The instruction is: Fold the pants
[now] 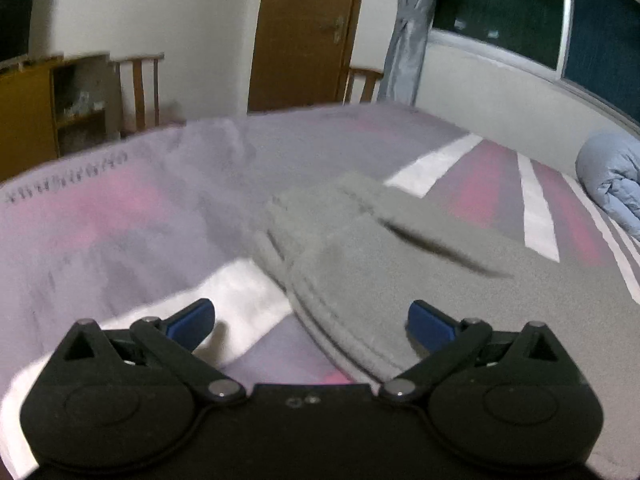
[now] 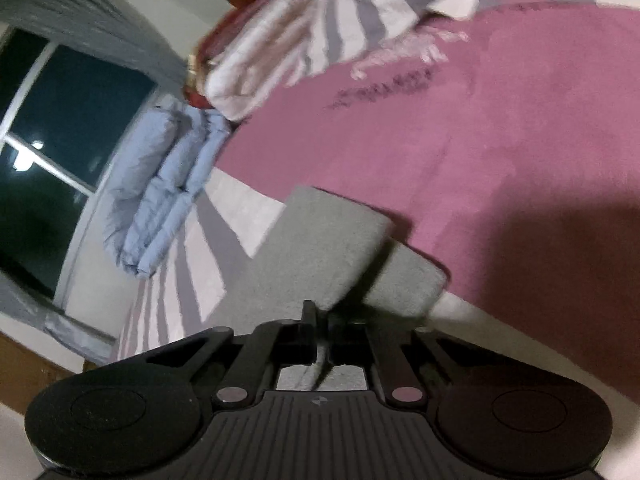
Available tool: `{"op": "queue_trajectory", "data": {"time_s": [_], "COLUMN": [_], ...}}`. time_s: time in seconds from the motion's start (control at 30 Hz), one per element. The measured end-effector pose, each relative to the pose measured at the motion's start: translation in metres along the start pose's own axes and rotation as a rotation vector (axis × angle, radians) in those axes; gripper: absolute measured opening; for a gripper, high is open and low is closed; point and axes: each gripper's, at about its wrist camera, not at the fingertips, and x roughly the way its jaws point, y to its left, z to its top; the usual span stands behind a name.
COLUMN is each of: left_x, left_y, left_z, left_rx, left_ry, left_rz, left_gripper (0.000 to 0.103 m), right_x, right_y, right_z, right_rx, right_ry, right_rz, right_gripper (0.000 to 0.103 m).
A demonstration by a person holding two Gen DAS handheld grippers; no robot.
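The grey pants (image 1: 400, 264) are laid flat on the bed (image 1: 120, 216), across a pink and striped blanket, legs pointing away from the left wrist camera. The left gripper (image 1: 312, 320) is held with its blue fingers (image 1: 192, 320) spread wide, nothing between them, just above the near edge of the fabric; it is judged to be lined up for a grab at that hem or waistband (which end cannot be told).

The right gripper (image 2: 320, 320) is seen closed, its jaws together on a raised layer of the pants (image 2: 332, 248); one grey panel is lifted over another, so a fold is judged under way.

Nearby: a rolled blue duvet (image 2: 160, 184) by the window (image 2: 60, 128), well apart from the pants, and a striped towel (image 2: 304, 32) at the far side. Nothing is seen lying in the fold path.
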Motion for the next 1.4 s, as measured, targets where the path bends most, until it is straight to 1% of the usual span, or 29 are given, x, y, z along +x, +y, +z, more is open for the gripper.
{"op": "queue_trajectory", "data": {"time_s": [0.07,0.17,0.2,0.23,0.3,0.37,0.4,0.47,0.5,0.53,0.6,0.63,0.67,0.7,0.73,0.77,0.8,0.83,0.9,0.93,1.0,1.07,1.1,1.17,1.2,1.23,1.3,1.37,1.4], "left_x": [0.004,-0.006,-0.006,-0.004,0.004,0.013,0.014,0.012,0.013,0.014,0.014,0.013,0.013,0.014,0.014,0.012,0.01,0.008,0.002,0.002,0.006,0.012,0.013,0.013,0.013,0.014,0.015,0.017,0.018], "left_y": [-0.002,-0.003,-0.003,-0.004,-0.007,-0.006,-0.006,-0.005,-0.005,-0.005,-0.007,-0.008,-0.008,-0.007,-0.007,-0.008,-0.008,-0.008,-0.007,-0.007,-0.009,-0.011,-0.012,-0.012,-0.012,-0.012,-0.012,-0.013,-0.014], "left_z": [0.002,0.01,0.013,0.014,0.015,0.013,0.011,0.007,0.005,0.003,0.0,-0.001,-0.001,-0.001,-0.001,-0.002,-0.002,-0.003,-0.002,-0.001,0.0,0.001,0.001,0.0,0.0,0.0,-0.001,-0.002,-0.002], "left_rx": [-0.001,-0.02,-0.029,-0.029,-0.012,0.003,0.005,0.01,0.014,0.016,0.023,0.026,0.027,0.02,0.014,0.011,0.015,0.018,0.005,-0.001,0.001,0.016,0.019,0.019,0.019,0.019,0.022,0.028,0.03], "left_ry": [0.022,-0.042,-0.052,-0.047,-0.006,0.058,0.067,0.053,0.056,0.055,0.042,0.041,0.04,0.04,0.041,0.036,0.028,0.012,-0.026,-0.032,-0.006,0.031,0.031,0.033,0.035,0.035,0.038,0.044,0.046], "left_rz": [0.024,0.024,0.025,0.017,0.018,0.007,-0.01,-0.025,-0.029,-0.029,-0.026,-0.027,-0.032,-0.037,-0.041,-0.042,-0.04,-0.035,-0.028,-0.03,-0.031,-0.032,-0.03,-0.032,-0.031,-0.031,-0.031,-0.028,-0.028], "left_gripper": [0.097,0.097,0.097,0.097,0.097,0.097,0.097,0.097,0.097,0.097,0.097,0.097,0.097,0.097,0.097,0.097,0.097,0.097,0.097,0.097,0.097,0.097,0.097,0.097,0.097,0.097,0.097,0.097,0.097], "right_x": [-0.017,-0.044,-0.045,-0.041,-0.024,-0.02,-0.022,-0.033,-0.035,-0.031,-0.017,-0.017,-0.026,-0.038,-0.05,-0.061,-0.066,-0.068,-0.067,-0.064,-0.059,-0.053,-0.05,-0.043,-0.036,-0.031,-0.021,-0.016,-0.019], "right_y": [0.014,0.038,0.039,0.034,0.017,0.009,0.012,0.019,0.022,0.023,0.015,0.01,0.007,0.006,0.003,-0.003,-0.008,-0.015,-0.028,-0.033,-0.039,-0.039,-0.039,-0.035,-0.034,-0.033,-0.033,-0.031,-0.025], "right_z": [-0.002,-0.014,-0.018,-0.021,-0.025,-0.028,-0.028,-0.028,-0.028,-0.027,-0.022,-0.019,-0.018,-0.016,-0.015,-0.016,-0.017,-0.017,-0.02,-0.021,-0.024,-0.024,-0.023,-0.02,-0.019,-0.017,-0.016,-0.013,-0.009], "right_rx": [-0.053,-0.198,-0.217,-0.218,-0.174,-0.132,-0.136,-0.152,-0.178,-0.2,-0.179,-0.166,-0.149,-0.136,-0.125,-0.098,-0.061,-0.024,0.038,0.064,0.091,0.095,0.087,0.073,0.084,0.094,0.101,0.11,0.069], "right_ry": [-0.05,-0.122,-0.127,-0.118,-0.061,-0.045,-0.054,-0.087,-0.093,-0.073,0.015,0.033,0.015,-0.031,-0.074,-0.097,-0.103,-0.092,-0.076,-0.061,-0.053,-0.041,-0.034,-0.021,-0.006,0.006,0.025,0.027,0.005], "right_rz": [0.03,0.027,0.0,-0.039,-0.121,-0.118,-0.107,-0.051,-0.04,-0.054,-0.081,-0.075,-0.054,-0.036,-0.015,-0.002,0.012,0.018,0.0,-0.001,-0.012,-0.004,-0.006,-0.003,0.015,0.026,0.031,0.039,0.036], "right_gripper": [0.005,0.005,0.005,0.005,0.005,0.005,0.005,0.005,0.005,0.005,0.006,0.013,0.021,0.029,0.029,0.029,0.029,0.029,0.028,0.028,0.027,0.027,0.027,0.02,0.016,0.014,0.005,0.004,0.004]}}
